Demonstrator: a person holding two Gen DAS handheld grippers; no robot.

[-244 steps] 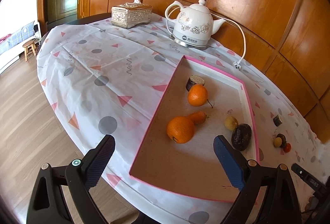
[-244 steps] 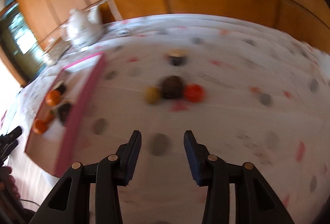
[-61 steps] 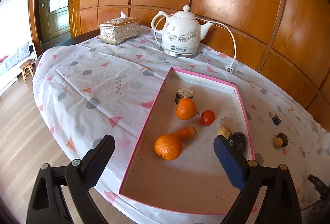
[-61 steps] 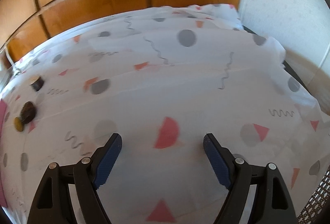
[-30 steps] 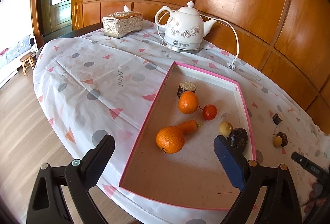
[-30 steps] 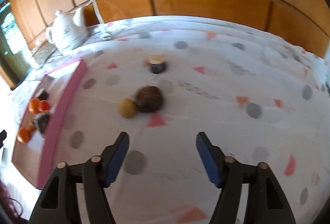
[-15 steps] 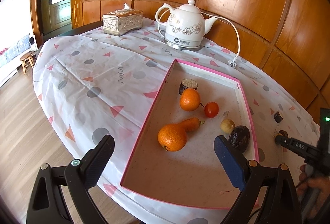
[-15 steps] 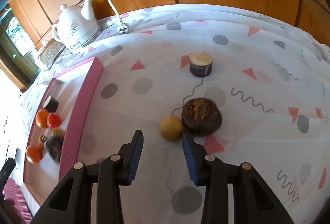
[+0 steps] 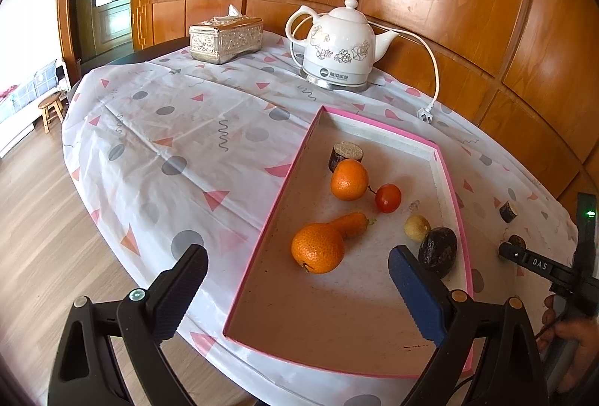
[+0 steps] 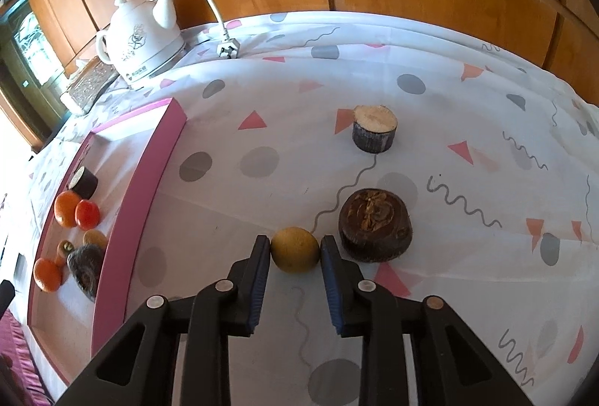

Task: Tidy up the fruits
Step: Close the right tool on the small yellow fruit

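yellow fruit [image 10: 295, 249] between right fingers [image 10: 262, 267]

Right gripper [image 10: 294, 250] clamped on a small yellow fruit [image 10: 295, 249] resting on the patterned tablecloth [image 10: 468, 99], pads pressing both its sides. Just right of it, a dark brown wrinkled fruit [image 10: 375, 225]; farther back, a cut stump-like piece [image 10: 374, 128]. At left, the pink-rimmed tray [image 10: 144, 189] holding oranges and a tomato [image 10: 87, 214].
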